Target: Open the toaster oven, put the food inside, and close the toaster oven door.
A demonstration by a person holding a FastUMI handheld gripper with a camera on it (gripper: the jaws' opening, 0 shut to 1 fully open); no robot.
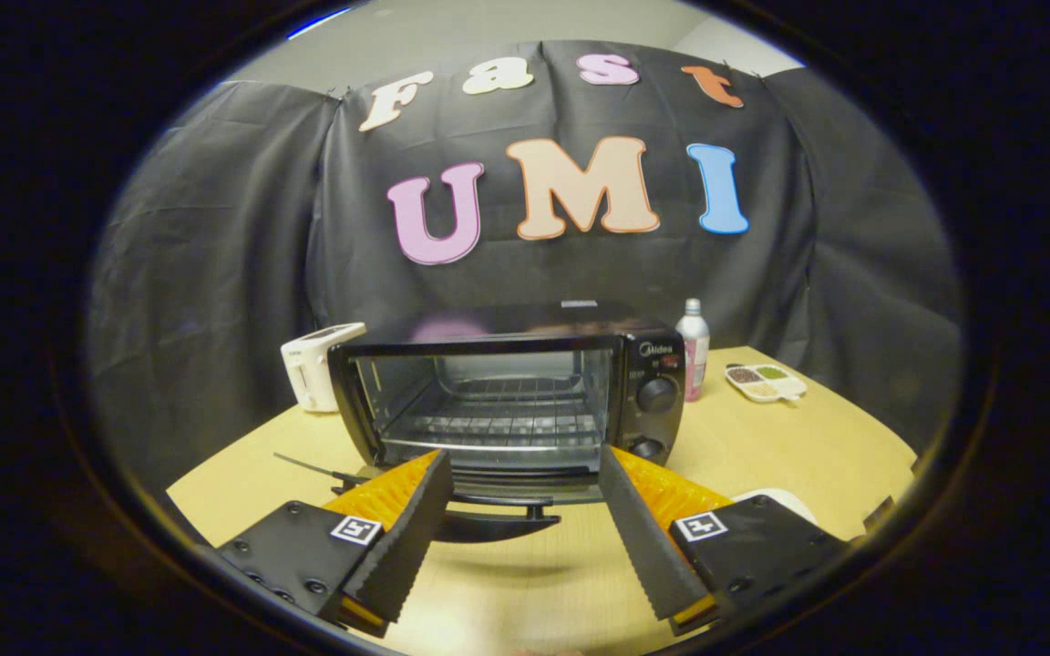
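Black toaster oven beyond open hand-held gripper

the light is soft and even, coming from above. the toaster oven top carries a pale glare, and a faint shadow lies on the table under its door. edges bend strongly (fisheye); the gripper, fingers apart, looks slightly soft.

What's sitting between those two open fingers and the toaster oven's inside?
In the gripper view, the open gripper faces the toaster oven. Between them lies the lowered oven door, its handle just ahead of the fingers.
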